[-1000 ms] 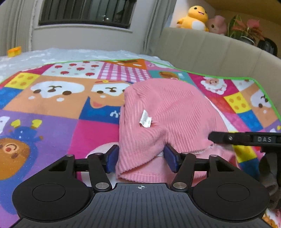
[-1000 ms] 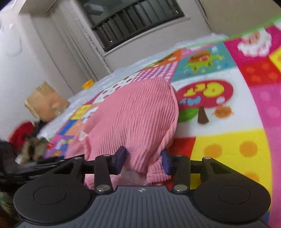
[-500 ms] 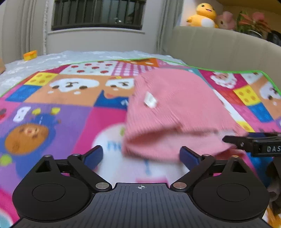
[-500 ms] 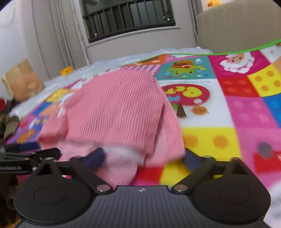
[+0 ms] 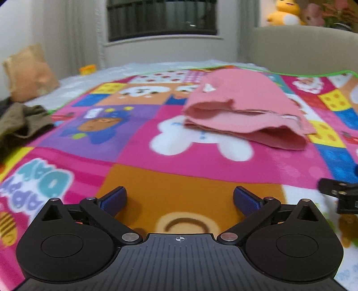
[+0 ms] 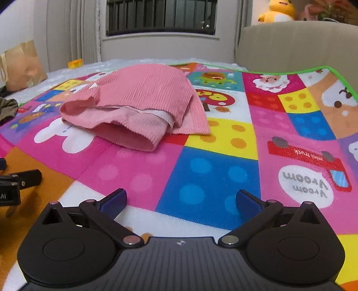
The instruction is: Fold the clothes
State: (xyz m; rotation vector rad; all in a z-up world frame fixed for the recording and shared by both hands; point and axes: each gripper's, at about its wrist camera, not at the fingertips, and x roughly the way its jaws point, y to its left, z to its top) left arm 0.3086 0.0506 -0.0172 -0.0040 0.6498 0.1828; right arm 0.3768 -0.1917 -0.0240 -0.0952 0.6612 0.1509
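A pink ribbed garment (image 5: 246, 107) lies folded in loose layers on the colourful play mat (image 5: 138, 143), with a white tag near its far left edge. My left gripper (image 5: 179, 197) is well short of it, jaws opening wide, nothing between them. My right gripper (image 6: 181, 198) stands open and empty, also short of the pink garment (image 6: 138, 98), over the blue square of the mat (image 6: 212, 174). A black finger of the right tool (image 5: 335, 192) shows at the left wrist view's right edge.
An olive garment (image 5: 20, 120) lies crumpled at the mat's left edge. A brown paper bag (image 5: 29, 71) stands by the curtain behind it. A beige sofa (image 6: 290, 44) borders the mat at the far right, with plush toys (image 5: 284, 13) on top.
Both grippers let go of the pink garment's near edge, opened wide and drew back from it. The garment now lies on the mat, farther away in both views.
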